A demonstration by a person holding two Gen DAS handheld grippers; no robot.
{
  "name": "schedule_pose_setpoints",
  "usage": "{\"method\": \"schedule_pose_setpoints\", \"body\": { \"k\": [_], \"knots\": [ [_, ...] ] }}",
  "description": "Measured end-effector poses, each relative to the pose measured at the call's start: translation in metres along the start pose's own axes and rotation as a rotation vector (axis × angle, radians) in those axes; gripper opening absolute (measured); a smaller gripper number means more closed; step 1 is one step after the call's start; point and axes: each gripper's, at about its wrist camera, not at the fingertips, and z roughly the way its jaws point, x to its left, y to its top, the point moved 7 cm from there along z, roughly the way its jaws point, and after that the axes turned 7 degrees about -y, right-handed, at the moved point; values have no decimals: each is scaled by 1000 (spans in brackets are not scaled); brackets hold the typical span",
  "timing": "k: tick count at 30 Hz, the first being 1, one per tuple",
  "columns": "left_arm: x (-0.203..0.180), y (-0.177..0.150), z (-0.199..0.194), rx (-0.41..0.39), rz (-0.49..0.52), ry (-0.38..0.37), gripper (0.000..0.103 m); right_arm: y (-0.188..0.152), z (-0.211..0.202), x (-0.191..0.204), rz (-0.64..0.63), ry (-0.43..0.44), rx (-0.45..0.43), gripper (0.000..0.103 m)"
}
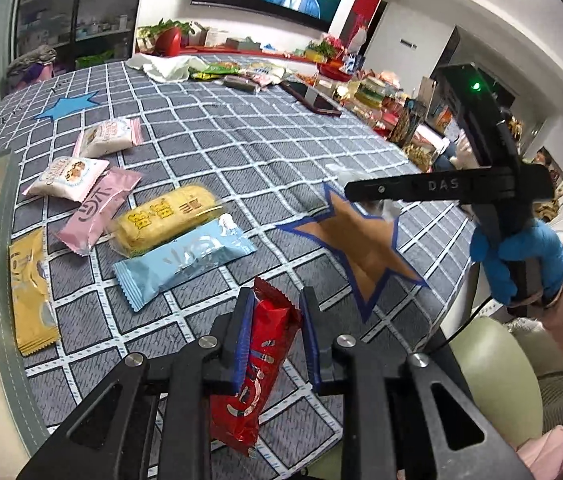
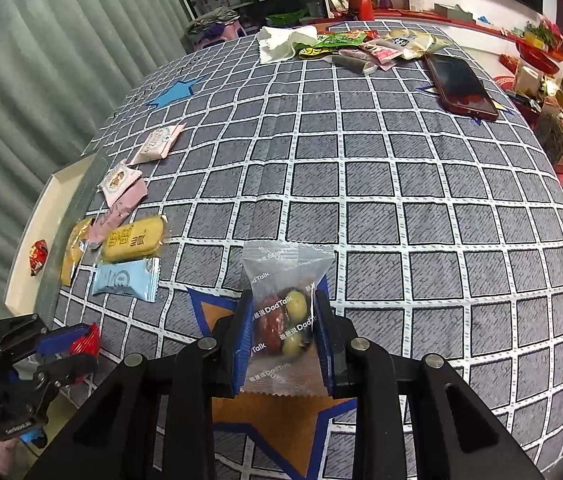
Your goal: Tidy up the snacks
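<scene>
Red snack packet point(image 1: 257, 364) clamped in the left gripper point(image 1: 273, 312), low centre of the left wrist frame, gripped along its long edges with the far tip poking past the blue pads. Could easily slide out, being glossy foil and squashy. Clear pouch of dried fruit point(image 2: 285, 316) pinched in the right gripper point(image 2: 283, 316), bottom centre of its own frame, over the orange star point(image 2: 281, 420). Risk there: loose film crumpling and slipping. Further out, a row of packets at mid left, the light blue wrapper point(image 1: 185, 256) and yellow bar point(image 1: 165, 216) closest. Could get knocked or scattered by a careless drop. Tray point(image 2: 47, 216) at far left edge, easy to miss.
</scene>
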Motion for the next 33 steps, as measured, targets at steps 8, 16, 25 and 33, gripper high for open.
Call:
{"method": "schedule_pose_setpoints", "body": {
  "k": [8,16,25,33],
  "knots": [
    [0,-15,-4,89,171,102,66,-6,2,0,12,18,10,30],
    [6,-44,3,172,238,165,69,-10,0,-2,15,24,17,30],
    [1,-42,8,129,153,164,41,-6,17,-4,38,-22,49,65],
    [2,-38,1,11,-43,80,22,-14,19,11,-79,-124,40,30]
  ]
}}
